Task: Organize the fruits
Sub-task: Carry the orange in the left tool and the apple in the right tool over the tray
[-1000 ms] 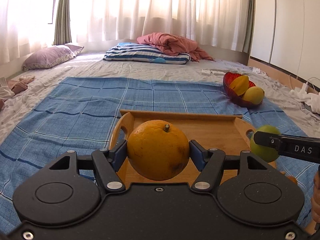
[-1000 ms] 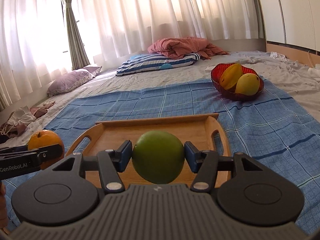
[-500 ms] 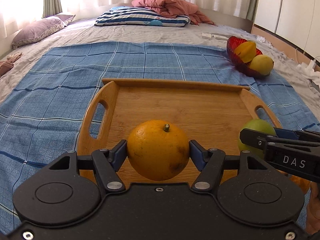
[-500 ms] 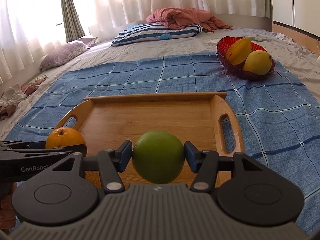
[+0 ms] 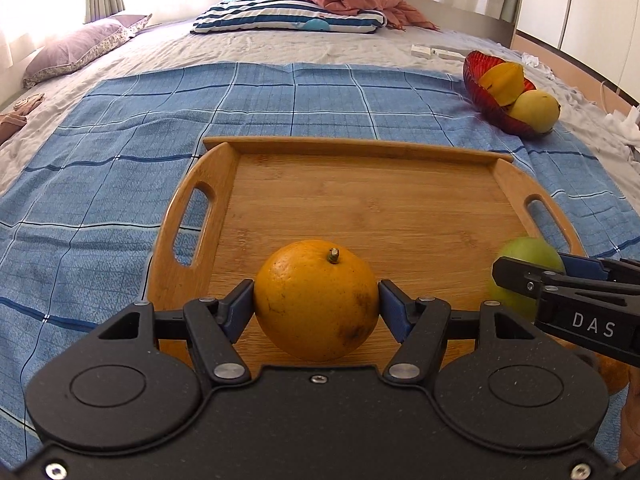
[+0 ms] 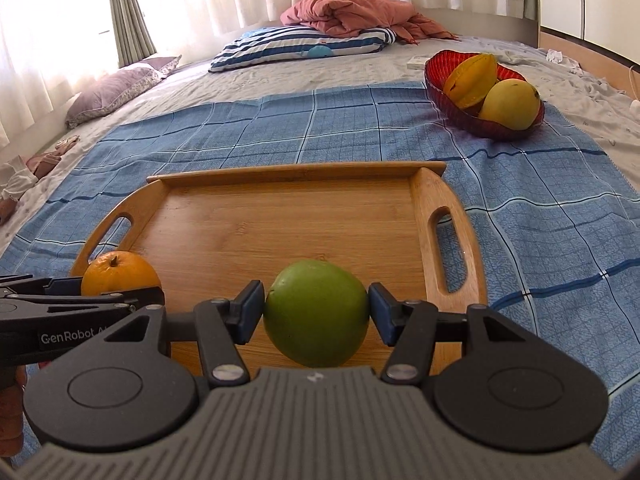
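The orange [image 5: 316,300] is clenched between the blue pads of the left tongs [image 5: 316,308], and the green fruit [image 6: 316,312] is clenched in the right tongs [image 6: 316,314] beside it. Both hang over the near part of the wooden tray [image 5: 360,148], which now fills more of each view than one second ago, since both tongs came lower and tilted down. Beyond, to the right, the red bowl [image 6: 436,80] holds yellow fruits on the blue cloth [image 5: 120,184].

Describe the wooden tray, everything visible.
The tray is light wood, bamboo-like, rectangular with a low raised rim and a rounded handle with a slot cut-out at each end. It lies flat on the blue checked cloth. Its floor looks bare; whether the orange and green fruit, each gripped in a claw, touch it is unclear.
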The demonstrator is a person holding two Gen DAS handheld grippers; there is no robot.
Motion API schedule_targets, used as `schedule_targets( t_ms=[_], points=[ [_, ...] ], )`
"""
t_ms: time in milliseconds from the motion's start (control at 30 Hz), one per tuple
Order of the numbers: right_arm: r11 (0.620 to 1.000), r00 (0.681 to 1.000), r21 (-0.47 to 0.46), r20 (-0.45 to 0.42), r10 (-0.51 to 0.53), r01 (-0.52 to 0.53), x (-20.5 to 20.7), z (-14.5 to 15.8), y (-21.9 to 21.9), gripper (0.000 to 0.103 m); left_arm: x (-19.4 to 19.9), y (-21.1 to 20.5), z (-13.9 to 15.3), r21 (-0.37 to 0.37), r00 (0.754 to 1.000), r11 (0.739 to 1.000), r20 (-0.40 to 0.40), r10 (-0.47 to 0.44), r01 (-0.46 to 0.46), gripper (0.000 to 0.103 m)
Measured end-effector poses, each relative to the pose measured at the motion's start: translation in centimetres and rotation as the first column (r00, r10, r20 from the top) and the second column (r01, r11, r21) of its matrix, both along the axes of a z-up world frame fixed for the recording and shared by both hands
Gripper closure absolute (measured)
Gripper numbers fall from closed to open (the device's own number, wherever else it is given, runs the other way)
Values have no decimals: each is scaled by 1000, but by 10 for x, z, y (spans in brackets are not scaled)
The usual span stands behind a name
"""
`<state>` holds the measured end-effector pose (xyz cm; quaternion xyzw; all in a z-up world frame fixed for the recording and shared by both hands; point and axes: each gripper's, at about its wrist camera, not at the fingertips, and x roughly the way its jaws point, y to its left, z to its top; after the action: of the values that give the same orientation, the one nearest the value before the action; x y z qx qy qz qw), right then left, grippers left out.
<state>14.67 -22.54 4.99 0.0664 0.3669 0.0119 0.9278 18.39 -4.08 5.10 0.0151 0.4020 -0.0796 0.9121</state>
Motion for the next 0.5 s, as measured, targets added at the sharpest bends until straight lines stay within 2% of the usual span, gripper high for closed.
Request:
schedule_targets(
  t_ms=[500],
  points=[
    [999,1000,-47,-5,3,-4,0,-4,7,43,2,-2,-6,8,1000,1000,-3,-8,8,39]
  ],
)
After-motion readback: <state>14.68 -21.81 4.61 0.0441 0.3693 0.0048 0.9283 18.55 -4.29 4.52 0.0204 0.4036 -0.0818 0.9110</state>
